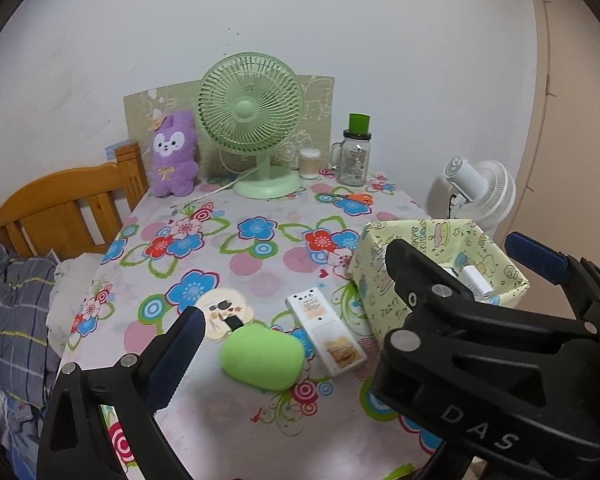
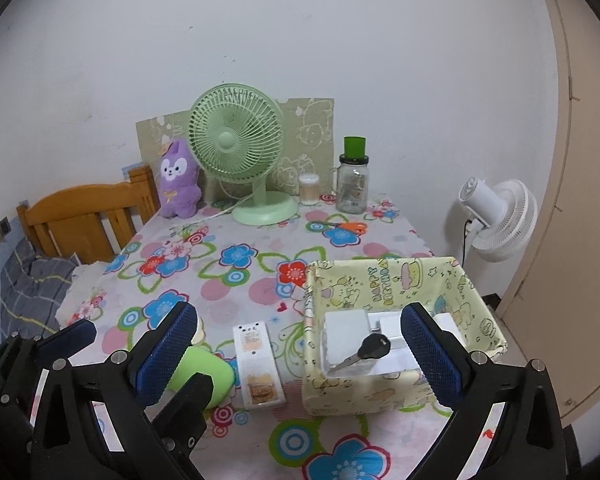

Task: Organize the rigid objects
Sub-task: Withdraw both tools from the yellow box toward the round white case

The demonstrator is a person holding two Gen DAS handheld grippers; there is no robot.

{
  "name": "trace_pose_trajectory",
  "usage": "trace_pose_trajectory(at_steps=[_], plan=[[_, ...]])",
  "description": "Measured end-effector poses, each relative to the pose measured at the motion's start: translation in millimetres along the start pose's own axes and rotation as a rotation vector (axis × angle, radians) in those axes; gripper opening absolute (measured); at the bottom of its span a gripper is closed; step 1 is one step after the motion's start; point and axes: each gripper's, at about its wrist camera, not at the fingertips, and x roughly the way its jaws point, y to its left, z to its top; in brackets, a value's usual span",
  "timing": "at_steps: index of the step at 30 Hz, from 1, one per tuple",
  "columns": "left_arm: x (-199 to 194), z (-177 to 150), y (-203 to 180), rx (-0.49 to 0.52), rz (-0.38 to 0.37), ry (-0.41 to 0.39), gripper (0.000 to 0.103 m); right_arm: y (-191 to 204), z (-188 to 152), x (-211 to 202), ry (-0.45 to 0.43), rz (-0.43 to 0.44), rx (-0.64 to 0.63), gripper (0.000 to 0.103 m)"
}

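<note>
A white remote control (image 2: 259, 364) is laid flat on the counter (image 2: 236, 272), its long axis running from the near edge away toward the wall, leaning slightly left at the far end; an orange-tinted label is seen on its near end and small markings at the far end. Just left of it a rounded green case (image 1: 262, 358) is set, and just right a yellow cartoon-printed box (image 2: 396, 390) is placed. Inside the box a black-headed key (image 2: 364, 354) is seen lying on white blocks, its blade pointed toward the near left. The right tool (image 2: 300, 356) is held wide open with nothing gripped, the remote and box framed between its blue pads. The left tool (image 1: 356, 296) is likewise spread wide and empty above the case and remote.
</note>
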Motion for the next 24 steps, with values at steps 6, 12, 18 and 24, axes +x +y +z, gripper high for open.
trace_pose_trajectory(at_steps=[6,12,18,24], plan=[[0.9,-6.0,10.1,-0.008,0.012,0.005,0.103,11.4,-4.9,1.8,0.005,0.014,-0.022,0.103],[6.2,-13.0,24.8,-0.032,0.015,0.020,0.103,23.7,-11.4,5.9,0.007,0.050,-0.035,0.103],[15.2,-22.1,45.7,-0.068,0.042,0.047,0.103,38.6,-17.6,15.5,0.025,0.078,-0.058,0.103],[23.2,-33.7,67.7,-0.104,0.077,0.071,0.103,55.3,-26.3,27.1,0.033,0.109,-0.077,0.103]])
